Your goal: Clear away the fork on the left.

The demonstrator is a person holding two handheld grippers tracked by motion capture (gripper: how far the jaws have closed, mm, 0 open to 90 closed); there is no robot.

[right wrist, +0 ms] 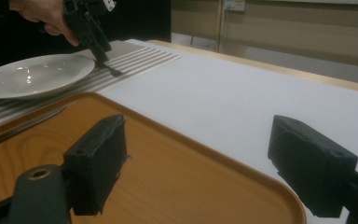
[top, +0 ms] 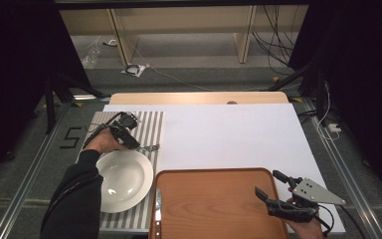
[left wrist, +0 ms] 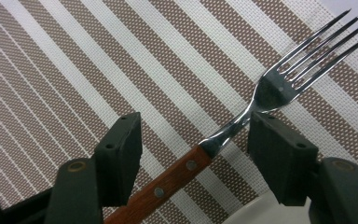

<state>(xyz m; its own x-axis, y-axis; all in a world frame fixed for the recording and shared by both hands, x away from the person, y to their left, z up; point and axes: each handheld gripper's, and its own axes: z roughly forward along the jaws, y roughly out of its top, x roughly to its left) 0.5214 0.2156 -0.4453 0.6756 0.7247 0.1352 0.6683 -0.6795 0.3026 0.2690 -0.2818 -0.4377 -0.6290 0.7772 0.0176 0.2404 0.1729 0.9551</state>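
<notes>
A fork (left wrist: 270, 88) with a wooden handle lies on the striped placemat (left wrist: 74, 70), just beyond the rim of the white plate (top: 124, 179). My left gripper (left wrist: 193, 135) points down over it, jaws apart, with the fork's neck between them; the right pad sits close to the neck, the left pad is clear of it. From above, that gripper (top: 134, 142) is at the plate's far edge. My right gripper (top: 269, 183) hovers open over the right end of the wooden tray (top: 214, 204), nothing between its jaws.
A knife (top: 158, 204) lies along the tray's left edge. A large white sheet (top: 229, 134) covers the table to the right of the placemat (top: 151, 124). The tray's rim (right wrist: 242, 172) curves just under my right gripper (right wrist: 196, 154).
</notes>
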